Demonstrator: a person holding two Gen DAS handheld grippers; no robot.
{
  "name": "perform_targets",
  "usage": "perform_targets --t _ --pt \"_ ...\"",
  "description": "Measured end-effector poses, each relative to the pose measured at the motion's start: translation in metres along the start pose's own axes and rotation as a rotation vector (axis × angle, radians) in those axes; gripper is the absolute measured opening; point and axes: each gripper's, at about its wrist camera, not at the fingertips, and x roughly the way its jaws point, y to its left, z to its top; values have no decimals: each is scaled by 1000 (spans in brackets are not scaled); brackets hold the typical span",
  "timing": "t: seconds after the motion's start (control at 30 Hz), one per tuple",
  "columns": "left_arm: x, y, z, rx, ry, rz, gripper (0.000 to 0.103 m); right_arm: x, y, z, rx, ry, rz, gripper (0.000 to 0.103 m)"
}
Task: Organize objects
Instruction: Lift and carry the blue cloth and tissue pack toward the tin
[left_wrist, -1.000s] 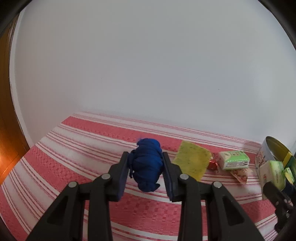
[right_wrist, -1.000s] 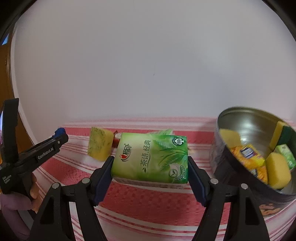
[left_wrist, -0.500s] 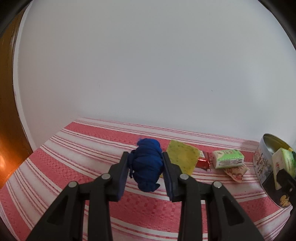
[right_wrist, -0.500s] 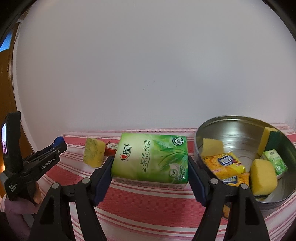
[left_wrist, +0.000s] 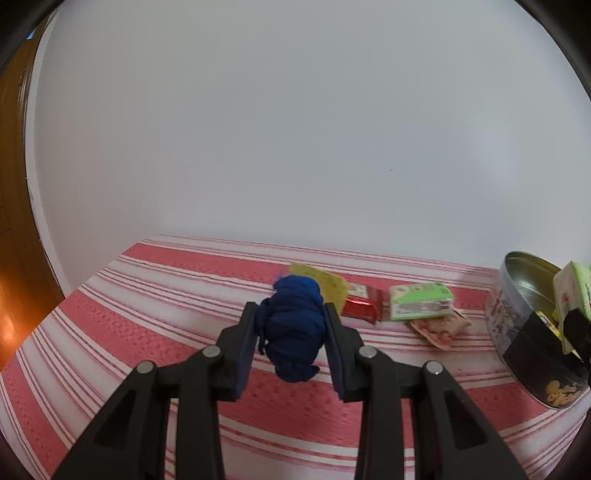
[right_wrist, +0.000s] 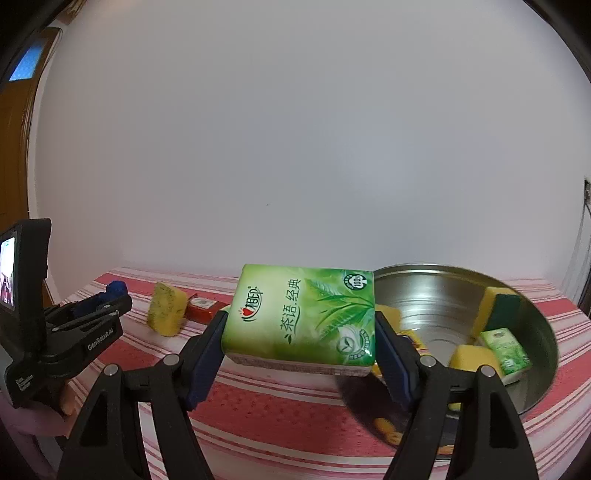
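My right gripper is clamped across the short sides of a green tissue pack, long axis running left-right mid-frame, and the tin sits just behind and to its lower right w/ sponges and packets already inside, so this hand is nearer the drop. My left gripper is squeezed narrow on a blue cloth wad at frame centre; the tin lies well off at the right edge.

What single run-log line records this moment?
left gripper: shut on blue cloth bundle | right gripper: shut on green tissue pack | metal tin: partly filled
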Motion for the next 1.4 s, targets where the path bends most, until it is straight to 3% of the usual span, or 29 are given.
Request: perform_targets --t 0.8,1.4 --pt "-42 -108 3 86 -40 -153 34 -23 -89 8 80 -79 -143 77" --pt "-48 -201 5 158 -35 -294 34 -11 -168 8 111 -49 -293 77"
